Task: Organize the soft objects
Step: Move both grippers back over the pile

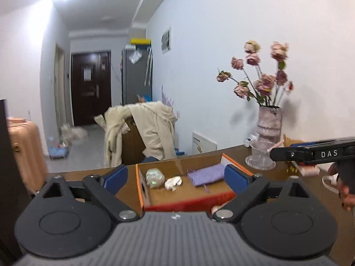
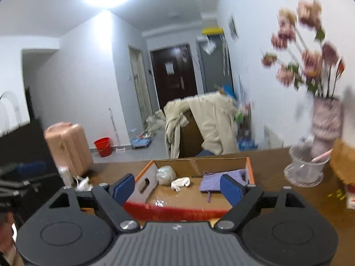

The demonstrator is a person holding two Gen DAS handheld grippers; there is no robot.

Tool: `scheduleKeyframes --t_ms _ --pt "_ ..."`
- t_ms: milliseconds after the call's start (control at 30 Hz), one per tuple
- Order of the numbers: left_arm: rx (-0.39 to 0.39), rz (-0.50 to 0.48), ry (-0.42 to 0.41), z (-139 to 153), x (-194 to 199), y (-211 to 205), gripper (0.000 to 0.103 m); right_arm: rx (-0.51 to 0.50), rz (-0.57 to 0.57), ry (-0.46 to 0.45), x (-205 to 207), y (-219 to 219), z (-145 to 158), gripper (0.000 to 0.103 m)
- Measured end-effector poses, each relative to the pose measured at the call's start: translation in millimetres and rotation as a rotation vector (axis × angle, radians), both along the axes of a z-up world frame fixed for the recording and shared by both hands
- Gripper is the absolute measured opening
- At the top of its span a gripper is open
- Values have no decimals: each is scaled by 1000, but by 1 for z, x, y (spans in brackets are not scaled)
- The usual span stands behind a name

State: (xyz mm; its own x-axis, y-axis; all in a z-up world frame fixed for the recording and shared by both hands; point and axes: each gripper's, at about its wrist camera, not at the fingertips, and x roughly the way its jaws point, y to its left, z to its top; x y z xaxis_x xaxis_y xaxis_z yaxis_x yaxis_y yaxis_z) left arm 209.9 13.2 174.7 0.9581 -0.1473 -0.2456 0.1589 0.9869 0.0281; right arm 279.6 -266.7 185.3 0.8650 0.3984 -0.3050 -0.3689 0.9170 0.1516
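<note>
**Soft items sit in open cardboard box as both grippers hang empty above the table**

Two hand-held grippers face a shallow cardboard box (image 1: 230, 161) with orange outer edges on a brown wooden table (image 1: 93, 175). The left gripper (image 1: 176, 178) has its blue-padded jaws spread wide with nothing between them; the right gripper (image 2: 177, 187) is likewise parted and empty. Inside the box lie three soft things: a pale, shiny round bundle (image 1: 154, 177) at the left, a small crumpled white cloth (image 1: 173, 183) just beside it, and a folded lilac knitted cloth (image 1: 206, 174) with a loose cord at the right.

From the left wrist camera, the other tool's black body enters at the right edge, bearing the white letters "DAS" (image 1: 329, 154); the fingers of a hand (image 1: 346, 196) show below it. No other writing is legible: a paper on the dark door (image 1: 91, 88) and a picture on the wall are too blurred to read.

A vase of dried pink roses (image 1: 268, 124) stands on the table right of the box, behind a clear glass dish (image 2: 304, 168). Beyond the table, a cream coat (image 1: 155, 128) drapes a chair, a pink suitcase (image 2: 68, 148) stands on the floor, and a red bucket (image 2: 102, 146) sits near the wall.
</note>
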Motion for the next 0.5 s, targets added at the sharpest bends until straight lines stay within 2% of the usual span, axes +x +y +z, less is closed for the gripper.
scheduleKeyframes --t_ms 100,167,233,300,367,467,500 --pt "-6 -34 -21 -34 -48 -4 102 -57 2 -51 -51 5 -30 87" --pt "-42 -58 12 -59 -75 -5 102 -73 16 -51 -81 5 -52 91" --pt "-58 -23 45 -82 -98 -7 102 -90 22 -25 -106 5 -74 93" --pt "-65 25 82 -101 -116 -8 102 -61 30 33 -121 -1 -94 93" --pt "-88 23 132 -113 -126 -7 102 -15 46 119 -130 -9 -112 93" --pt "-85 18 157 -120 -124 -11 102 -52 33 137 -141 -9 -123 90" --pt "-91 23 165 -121 -119 -12 101 -43 19 134 -140 -8 -123 86"
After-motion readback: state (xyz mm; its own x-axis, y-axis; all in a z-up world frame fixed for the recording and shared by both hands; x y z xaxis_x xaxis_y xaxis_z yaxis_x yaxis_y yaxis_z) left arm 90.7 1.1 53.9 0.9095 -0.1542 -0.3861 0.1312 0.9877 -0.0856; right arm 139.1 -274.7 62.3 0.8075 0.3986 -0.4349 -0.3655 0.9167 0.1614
